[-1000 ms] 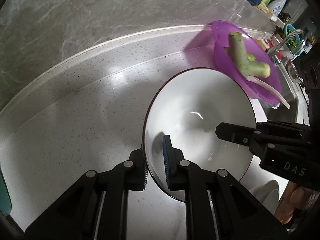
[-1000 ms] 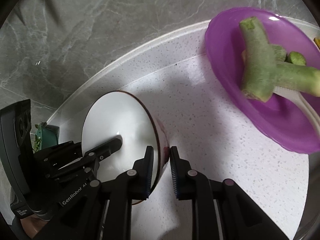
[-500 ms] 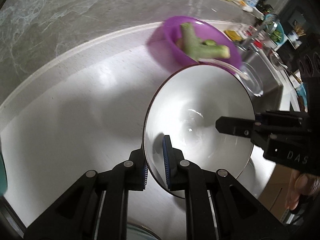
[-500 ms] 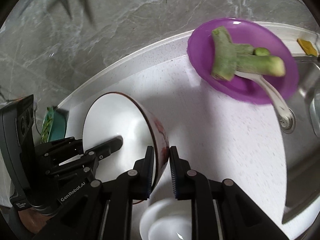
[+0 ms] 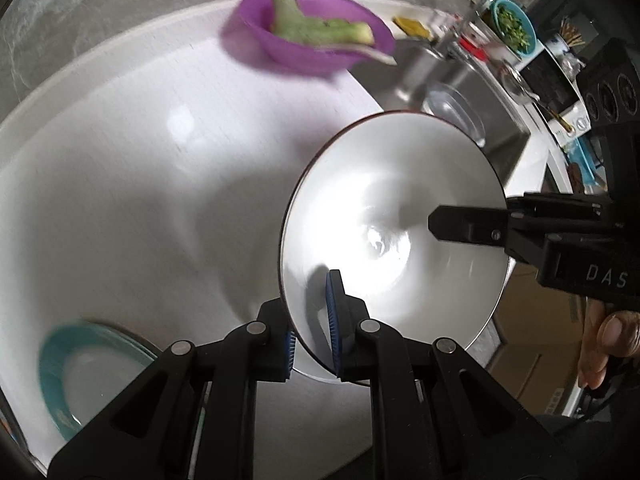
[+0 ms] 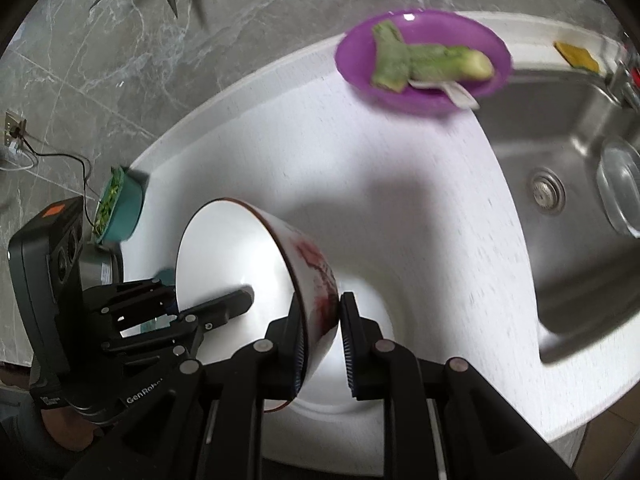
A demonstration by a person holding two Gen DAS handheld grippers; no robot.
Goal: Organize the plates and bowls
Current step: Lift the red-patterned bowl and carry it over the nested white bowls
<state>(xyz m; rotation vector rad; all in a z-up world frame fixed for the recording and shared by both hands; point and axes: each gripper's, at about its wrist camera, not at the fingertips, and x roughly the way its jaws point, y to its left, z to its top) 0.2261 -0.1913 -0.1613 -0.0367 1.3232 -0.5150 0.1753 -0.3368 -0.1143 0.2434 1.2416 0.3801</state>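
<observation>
White ceramic bowl with red pattern (image 6: 256, 276) held above white bench (image 5: 160, 168), tilted. Left hand-held gripper (image 5: 312, 332) pinches near rim; right hand-held gripper (image 6: 322, 340) pinches opposite rim. White plate (image 6: 372, 376) directly below bowl, likely landing spot.

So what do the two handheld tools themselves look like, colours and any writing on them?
Both are matte black, with angular linkage arms joined by silver round pivot pins and ribbed blue pads on the fingers. The left tool shows in the right wrist view as a boxy body with white "GenRob" lettering and an orange patch. The right tool carries white "DAS" lettering in the left wrist view.
</observation>
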